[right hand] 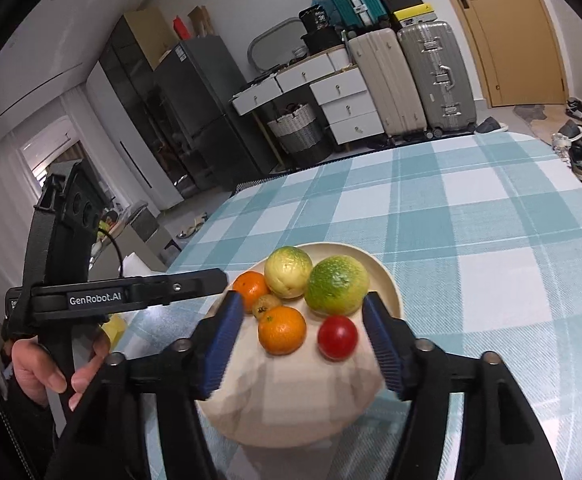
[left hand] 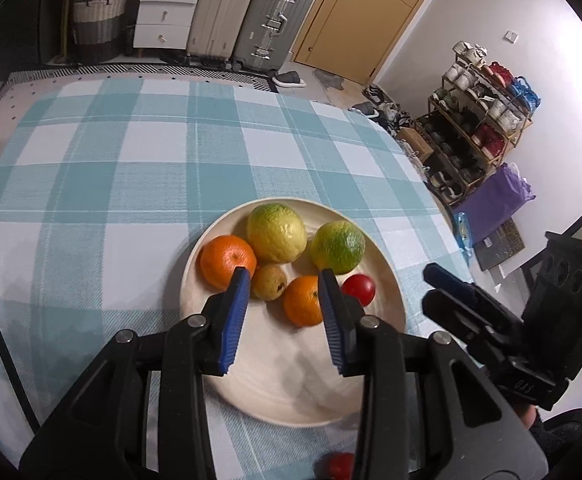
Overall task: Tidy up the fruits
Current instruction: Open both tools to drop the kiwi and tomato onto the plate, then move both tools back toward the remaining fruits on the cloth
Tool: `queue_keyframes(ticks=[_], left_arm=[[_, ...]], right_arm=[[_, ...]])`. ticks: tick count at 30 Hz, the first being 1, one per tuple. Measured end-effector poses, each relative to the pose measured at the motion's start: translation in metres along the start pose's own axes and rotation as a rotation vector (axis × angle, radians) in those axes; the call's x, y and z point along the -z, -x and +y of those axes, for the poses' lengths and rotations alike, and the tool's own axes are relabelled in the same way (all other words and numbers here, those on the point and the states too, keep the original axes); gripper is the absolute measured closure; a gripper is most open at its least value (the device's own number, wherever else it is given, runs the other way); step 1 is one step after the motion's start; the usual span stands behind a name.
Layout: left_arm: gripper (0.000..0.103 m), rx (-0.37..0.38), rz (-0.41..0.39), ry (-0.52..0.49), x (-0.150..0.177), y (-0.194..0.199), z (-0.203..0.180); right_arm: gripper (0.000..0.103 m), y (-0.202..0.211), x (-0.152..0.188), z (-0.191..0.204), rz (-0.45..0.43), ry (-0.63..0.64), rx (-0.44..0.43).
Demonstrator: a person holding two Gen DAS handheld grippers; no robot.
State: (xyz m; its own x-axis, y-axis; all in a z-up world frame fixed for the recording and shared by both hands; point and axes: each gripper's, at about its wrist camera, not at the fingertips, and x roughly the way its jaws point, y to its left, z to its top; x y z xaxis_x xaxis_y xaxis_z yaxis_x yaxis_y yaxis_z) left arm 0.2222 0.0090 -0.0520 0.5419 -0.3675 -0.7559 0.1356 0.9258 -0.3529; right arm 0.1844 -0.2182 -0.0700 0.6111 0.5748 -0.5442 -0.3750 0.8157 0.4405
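A cream plate (left hand: 387, 276) (right hand: 387, 280) on the checked tablecloth holds several fruits: two oranges (left hand: 227, 260) (left hand: 302, 300), a yellow-green fruit (left hand: 275, 232), a green citrus (left hand: 338, 246), a small brown fruit (left hand: 267, 282) and a red tomato (left hand: 359, 288) (right hand: 337, 337). My left gripper (left hand: 283, 276) is open and empty above the plate's near side. My right gripper (right hand: 303, 304) is open and empty over the plate, its jaws either side of the near orange (right hand: 281, 330) and tomato. A second red fruit (left hand: 341, 465) lies on the cloth near the left gripper's base.
The table's right edge (left hand: 431, 184) drops to a floor with a shoe rack (left hand: 475, 128) and a purple bag (left hand: 495, 200). Suitcases (left hand: 251, 12), drawers and a door stand beyond the far edge. The right gripper also shows in the left wrist view (left hand: 451, 292).
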Motion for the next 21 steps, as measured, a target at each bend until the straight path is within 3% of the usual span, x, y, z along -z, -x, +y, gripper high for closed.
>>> queue_keyframes(ticks=[4,9,14,18,21], left_arm=[[0.069,-0.035,-0.014,0.011,0.014,0.013,0.000],[0.062,-0.074,-0.013,0.018,0.035,0.022,-0.002],[0.045,-0.173,-0.032,-0.009,0.053,0.029,-0.011],[0.043,-0.192,-0.039,-0.032,0.065,0.037,-0.019],[0.031,-0.216,-0.059,-0.049,0.072,0.044,-0.026]], right_arm=[[0.033,0.014,0.008,0.000,0.003,-0.003,0.012],[0.021,0.030,0.018,0.005,-0.002,0.009,0.033],[0.016,0.044,0.027,0.013,-0.003,0.021,0.042],[0.010,0.054,0.034,0.019,-0.012,0.026,0.049],[0.008,0.059,0.037,0.022,-0.020,0.027,0.055]])
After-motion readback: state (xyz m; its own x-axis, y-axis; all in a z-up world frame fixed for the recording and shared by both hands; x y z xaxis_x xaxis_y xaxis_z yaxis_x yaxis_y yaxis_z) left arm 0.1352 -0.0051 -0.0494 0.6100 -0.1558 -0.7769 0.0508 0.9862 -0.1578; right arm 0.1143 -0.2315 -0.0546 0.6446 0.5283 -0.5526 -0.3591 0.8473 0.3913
